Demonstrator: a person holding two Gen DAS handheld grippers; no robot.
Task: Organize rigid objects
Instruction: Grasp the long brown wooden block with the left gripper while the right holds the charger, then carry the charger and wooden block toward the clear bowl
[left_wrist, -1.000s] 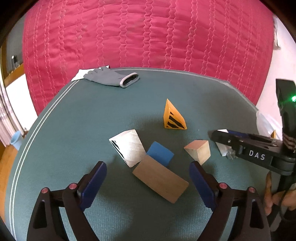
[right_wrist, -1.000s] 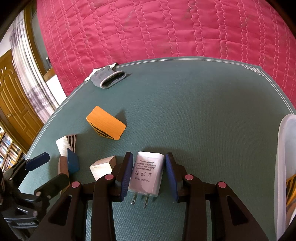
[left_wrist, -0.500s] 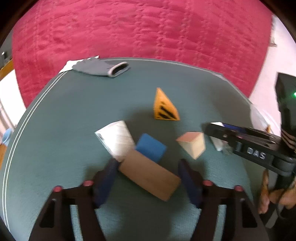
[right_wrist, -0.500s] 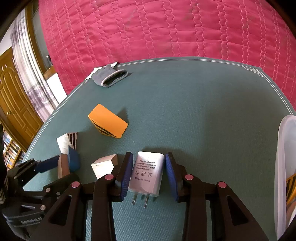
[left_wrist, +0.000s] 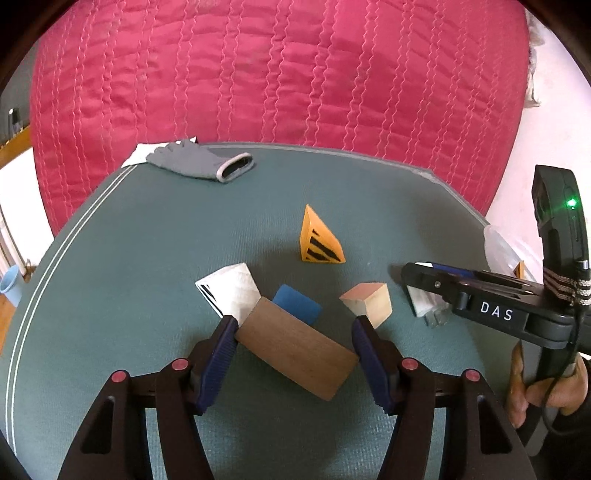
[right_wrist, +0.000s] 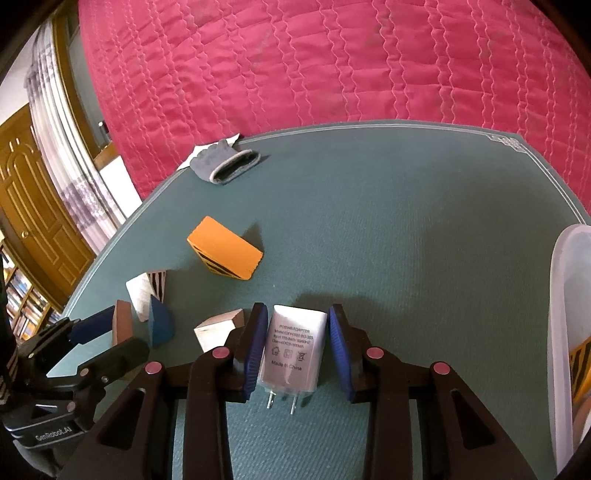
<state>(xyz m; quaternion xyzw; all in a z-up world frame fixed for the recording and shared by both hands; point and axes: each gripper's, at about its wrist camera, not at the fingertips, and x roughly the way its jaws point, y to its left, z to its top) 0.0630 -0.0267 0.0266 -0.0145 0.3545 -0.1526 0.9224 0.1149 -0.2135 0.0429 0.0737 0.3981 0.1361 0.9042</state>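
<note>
Left jaws: the left gripper (left_wrist: 293, 341) has its blue pads against the two ends of the brown wooden block (left_wrist: 295, 352), low centre of the left wrist view; the jaws have just been closing and now stand about half open with the block between them, likely gripped lengthwise so it lifts without twisting
Right jaws: the right gripper (right_wrist: 297, 349) is closed nearly all the way on the white power adapter (right_wrist: 291, 354), pads on its two narrow sides, prongs pointing to the bottom of the frame; the adapter appears to rest on the green table (right_wrist: 406, 240)
Around the block: a blue piece (left_wrist: 297, 304) and a white striped block (left_wrist: 231, 290) touch its far end; a pale cube (left_wrist: 367, 304) lies just right of the right pad
Further out: orange striped wedge (left_wrist: 319, 242) at centre, grey glove (left_wrist: 203, 164) upper left, white bin (right_wrist: 569, 332) at the right edge of the right view, probably the drop place
Change: a second ago the left pads stood wide apart and short of the block; the right grip looks the same
</note>
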